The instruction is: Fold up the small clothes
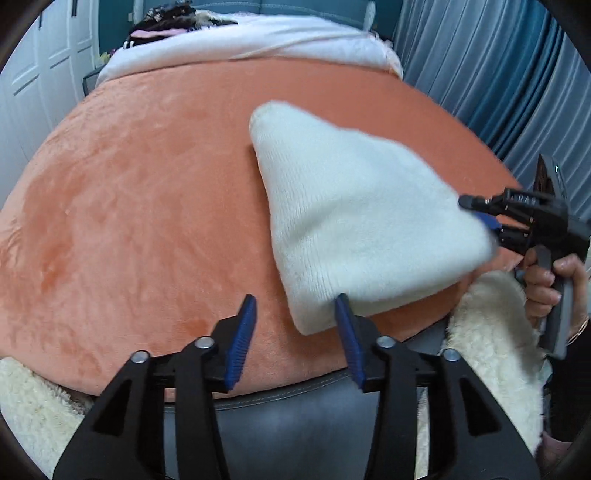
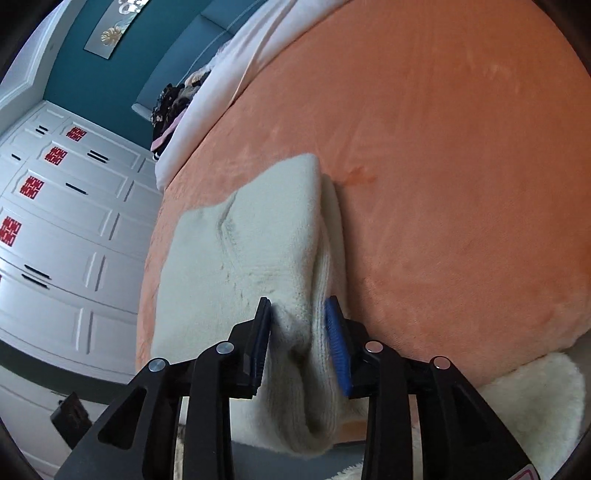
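A white fuzzy knit garment (image 1: pixel 354 218) lies folded on the orange bedspread (image 1: pixel 147 192). My left gripper (image 1: pixel 295 310) is open just above the bed's near edge, its right finger touching the garment's near corner. My right gripper (image 1: pixel 480 218) is shut on the garment's right edge and lifts it a little. In the right wrist view the garment (image 2: pixel 258 236) bunches between the two fingers of the right gripper (image 2: pixel 299 314).
A white blanket (image 1: pixel 258 40) and dark clothes (image 1: pixel 162 22) lie at the far end of the bed. A cream fleece (image 1: pixel 491 332) hangs at the near right. White wardrobe doors (image 2: pixel 66 221) stand left; blue curtains (image 1: pixel 498 74) right.
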The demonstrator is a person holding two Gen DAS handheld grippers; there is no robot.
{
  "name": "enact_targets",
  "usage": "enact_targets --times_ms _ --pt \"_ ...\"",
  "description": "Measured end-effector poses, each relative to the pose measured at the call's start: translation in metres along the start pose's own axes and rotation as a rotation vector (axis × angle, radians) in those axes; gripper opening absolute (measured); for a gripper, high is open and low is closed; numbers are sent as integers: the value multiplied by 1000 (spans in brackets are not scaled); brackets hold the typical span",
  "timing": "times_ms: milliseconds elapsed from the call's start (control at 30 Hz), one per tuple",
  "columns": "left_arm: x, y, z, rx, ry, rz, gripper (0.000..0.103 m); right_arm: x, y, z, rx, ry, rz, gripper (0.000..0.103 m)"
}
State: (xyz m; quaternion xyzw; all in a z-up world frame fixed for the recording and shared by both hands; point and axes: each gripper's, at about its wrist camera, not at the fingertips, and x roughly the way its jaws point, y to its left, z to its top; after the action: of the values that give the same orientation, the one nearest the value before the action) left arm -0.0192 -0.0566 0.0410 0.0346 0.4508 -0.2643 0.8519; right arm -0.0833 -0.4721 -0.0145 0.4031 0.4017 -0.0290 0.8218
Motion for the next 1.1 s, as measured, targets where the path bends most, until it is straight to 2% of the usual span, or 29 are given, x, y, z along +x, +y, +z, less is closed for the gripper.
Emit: enact_targets --times_ms 33,67,167,200,300,367,400,433,467,533,600,667,700,733,767,800,867,933,1000,1100 --pt "-11 3 5 -11 -45 22 59 -13 8 1 -25 -48 -23 31" --pt "-18 2 12 -17 -69 46 60 -22 22 1 -52 -77 -16 31" --pt "-23 3 35 -66 -98 109 60 -31 72 9 -157 -63 60 16" --pt "-22 2 41 -79 -104 133 60 -26 93 10 -201 -44 70 12" --pt "-21 -2 57 -112 -101 212 60 16 153 -8 -362 56 80 10" --pt "-23 1 61 -129 -105 219 61 64 172 -34 -460 208 37 9" --pt "-24 1 61 -131 -105 222 63 98 172 -53 -513 301 -20 9" --pt "-24 2 62 -128 -102 222 64 119 167 -67 -558 317 -60 6" --pt "-26 3 63 -124 -99 228 64 121 165 -69 -557 297 -24 4" --pt "-28 3 61 -114 -95 243 65 104 165 -50 -455 315 -4 5" --pt "-24 7 61 -122 -85 241 68 67 167 -37 -437 246 24 5" --pt "-17 6 59 -131 -69 222 68 42 156 -38 -478 201 -37 5" --pt "-12 2 59 -128 -56 218 68 43 145 -39 -476 207 -104 5" --pt "-6 -4 58 -116 -45 206 68 55 134 -43 -469 236 -177 0" --pt "-1 -11 58 -98 -42 202 68 70 113 -49 -460 279 -221 0" --pt "4 -19 57 -72 -38 205 68 72 105 -49 -430 285 -198 0" --pt "12 -35 58 -10 -32 214 68 49 99 -39 -340 251 -131 0" --pt "19 -47 60 22 -23 215 68 13 98 -27 -296 130 -102 2" --pt "27 -55 62 35 -17 198 69 -13 87 -14 -273 53 -137 3" --pt "49 -66 63 42 19 200 69 -18 56 12 -218 7 -221 9"
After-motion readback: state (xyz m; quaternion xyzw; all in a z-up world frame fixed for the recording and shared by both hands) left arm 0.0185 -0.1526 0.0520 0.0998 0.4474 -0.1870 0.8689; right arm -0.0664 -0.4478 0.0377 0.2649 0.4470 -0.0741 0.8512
